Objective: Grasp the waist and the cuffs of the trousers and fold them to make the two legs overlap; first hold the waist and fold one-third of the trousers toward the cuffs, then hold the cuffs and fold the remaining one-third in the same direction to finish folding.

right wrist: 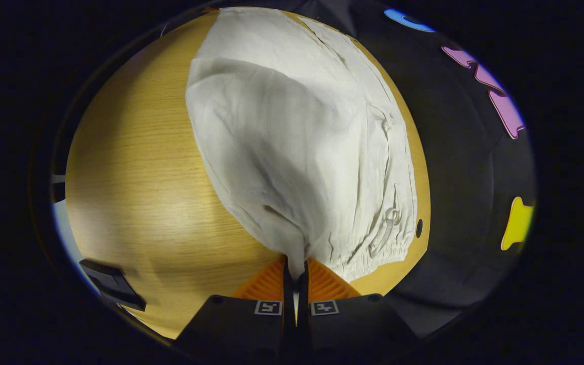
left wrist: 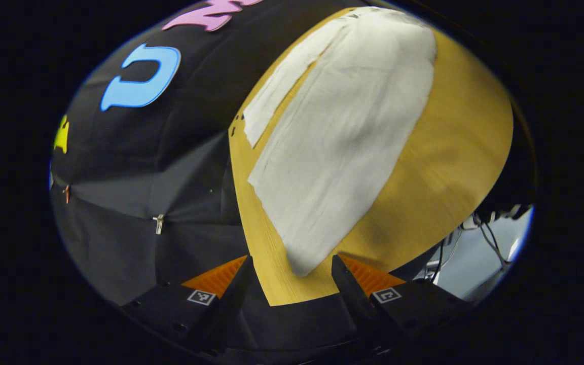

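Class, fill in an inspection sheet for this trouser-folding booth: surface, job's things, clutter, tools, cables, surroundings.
Surface: wooden table, bare beside the cloth.
Job's things: white trousers lying on the table, elastic waist end near the right tool.
Clutter: nothing seen on the table.
Tools: right tool shut on a pinch of trouser fabric; left tool open, hovering at the cuff end.
Cables: loose cables beyond the table edge.
Surroundings: black cloth booth wall.
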A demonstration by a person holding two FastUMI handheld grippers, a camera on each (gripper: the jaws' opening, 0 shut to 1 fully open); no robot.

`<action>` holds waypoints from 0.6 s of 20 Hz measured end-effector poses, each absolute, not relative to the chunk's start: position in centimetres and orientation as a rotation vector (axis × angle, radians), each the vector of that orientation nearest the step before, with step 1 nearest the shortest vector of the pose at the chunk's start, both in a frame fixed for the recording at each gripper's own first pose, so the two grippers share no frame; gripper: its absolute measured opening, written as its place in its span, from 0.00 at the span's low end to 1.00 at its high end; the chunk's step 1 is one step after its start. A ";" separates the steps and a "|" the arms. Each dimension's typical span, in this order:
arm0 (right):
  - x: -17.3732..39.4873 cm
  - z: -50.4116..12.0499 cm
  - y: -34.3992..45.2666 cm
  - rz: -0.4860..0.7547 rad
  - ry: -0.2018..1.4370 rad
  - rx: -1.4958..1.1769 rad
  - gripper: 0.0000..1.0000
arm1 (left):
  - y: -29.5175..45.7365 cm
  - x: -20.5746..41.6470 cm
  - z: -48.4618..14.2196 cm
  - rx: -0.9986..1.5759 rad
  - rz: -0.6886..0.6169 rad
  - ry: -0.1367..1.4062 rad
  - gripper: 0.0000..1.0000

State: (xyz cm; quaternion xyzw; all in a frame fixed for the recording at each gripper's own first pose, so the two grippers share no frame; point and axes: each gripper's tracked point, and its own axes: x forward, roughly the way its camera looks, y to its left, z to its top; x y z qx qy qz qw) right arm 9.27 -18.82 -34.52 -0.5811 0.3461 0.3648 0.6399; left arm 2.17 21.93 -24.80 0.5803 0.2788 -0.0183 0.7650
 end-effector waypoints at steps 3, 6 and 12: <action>9.2 -34.5 -18.8 0.827 0.801 -1.324 0.06 | 22.4 2.6 -25.3 1.424 -0.131 0.605 0.92; 9.3 -34.5 -18.8 0.826 0.799 -1.335 0.06 | 21.8 4.3 -25.3 1.487 -0.225 0.568 0.85; 9.2 -34.5 -18.8 0.832 0.783 -1.362 0.06 | 19.9 8.7 -24.6 1.524 -0.326 0.534 0.84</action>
